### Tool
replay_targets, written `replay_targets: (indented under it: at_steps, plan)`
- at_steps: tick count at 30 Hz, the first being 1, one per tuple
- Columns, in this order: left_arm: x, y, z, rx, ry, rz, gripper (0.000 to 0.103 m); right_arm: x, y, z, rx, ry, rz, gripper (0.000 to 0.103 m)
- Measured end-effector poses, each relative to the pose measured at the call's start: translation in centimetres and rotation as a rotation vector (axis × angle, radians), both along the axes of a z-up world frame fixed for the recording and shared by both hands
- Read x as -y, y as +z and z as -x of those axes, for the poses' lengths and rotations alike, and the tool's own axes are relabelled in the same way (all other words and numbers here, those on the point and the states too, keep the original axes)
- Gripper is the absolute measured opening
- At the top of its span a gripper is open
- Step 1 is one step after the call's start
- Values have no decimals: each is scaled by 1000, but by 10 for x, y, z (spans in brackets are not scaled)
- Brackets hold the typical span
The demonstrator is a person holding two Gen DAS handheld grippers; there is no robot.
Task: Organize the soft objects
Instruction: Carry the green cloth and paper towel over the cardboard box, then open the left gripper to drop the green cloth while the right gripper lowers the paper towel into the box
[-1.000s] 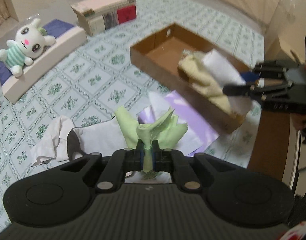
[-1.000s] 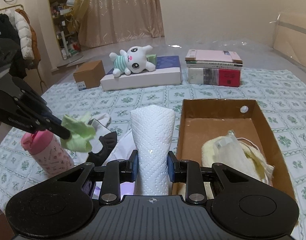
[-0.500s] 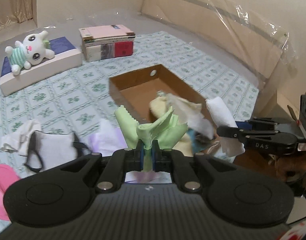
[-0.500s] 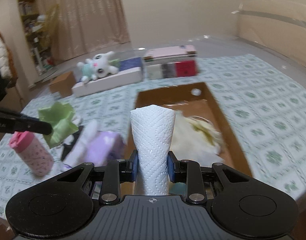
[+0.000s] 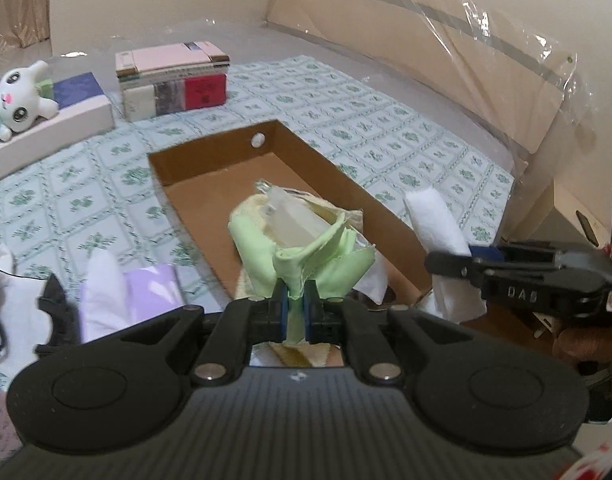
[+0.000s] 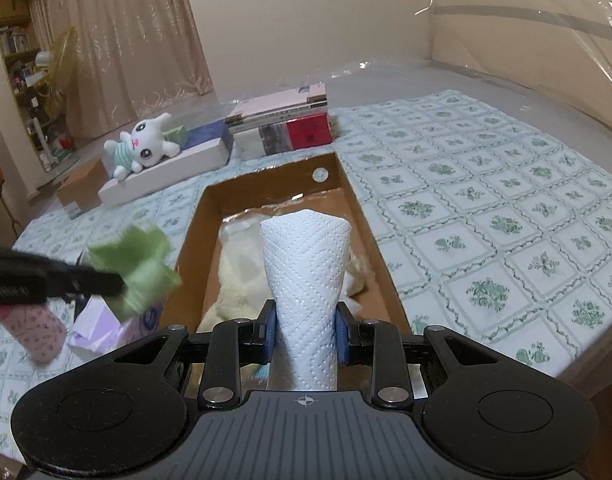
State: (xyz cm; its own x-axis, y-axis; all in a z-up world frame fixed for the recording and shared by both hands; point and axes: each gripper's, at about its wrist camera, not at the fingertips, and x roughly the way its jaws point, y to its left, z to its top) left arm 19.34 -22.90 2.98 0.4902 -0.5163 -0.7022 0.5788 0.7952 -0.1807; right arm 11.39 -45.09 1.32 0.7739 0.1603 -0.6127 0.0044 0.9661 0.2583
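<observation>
Carrying both loads over cardboard box [image 6: 385,280]. My left gripper [image 5: 294,308] pinching green cloth [image 5: 306,256] nearly closed; right gripper [image 6: 306,334] clamping paper towel [image 6: 306,264], part-open. Next, I judge: lowering, releasing beside cream plush [image 6: 234,280].

Beige walls [image 6: 306,20], tan curtains [image 6: 118,48], cluttered bookshelf [image 6: 14,52] far left.

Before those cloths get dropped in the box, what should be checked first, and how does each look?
1. Green cloth pinched firmly in left fingers: ok.
2. White paper towel clamped in right fingers: ok.
3. Cardboard box open on top: ok.
4. Free room in the box beyond the yellow towel: ok.
5. Green cloth fully over the box: not ok in the right wrist view, where it hangs left of the wall.
</observation>
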Motion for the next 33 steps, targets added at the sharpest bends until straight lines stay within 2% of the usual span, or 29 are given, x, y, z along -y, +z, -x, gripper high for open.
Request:
replay_targets:
  at_steps: [10,14,18,28,30,32,33]
  plan:
    - [34,-47,-13,-69,-30,-72,6,8,-10,-24,-8,-1,-29,29]
    - [39,-62,-19,-89,-34,-93,9,5,-12,-34,-10,7,-37,29]
    - [32,-57,-16,-73,-27,-65,22,-1,-15,-44,-20,25,-34,29]
    - [4,-29,7,-13,10,21,25,-21,-40,-57,-81,86,-17,29]
    - [0,-27,13,-6,18,26,25,-21,-42,-58,-74,77,-19,34]
    - [-5,-26,19,-1,32,31,26,-20,-44,-59,-73,65,-19,48]
    - [-7,-26,21,0,40,34,27,-19,-45,-60,-72,61,-22,49]
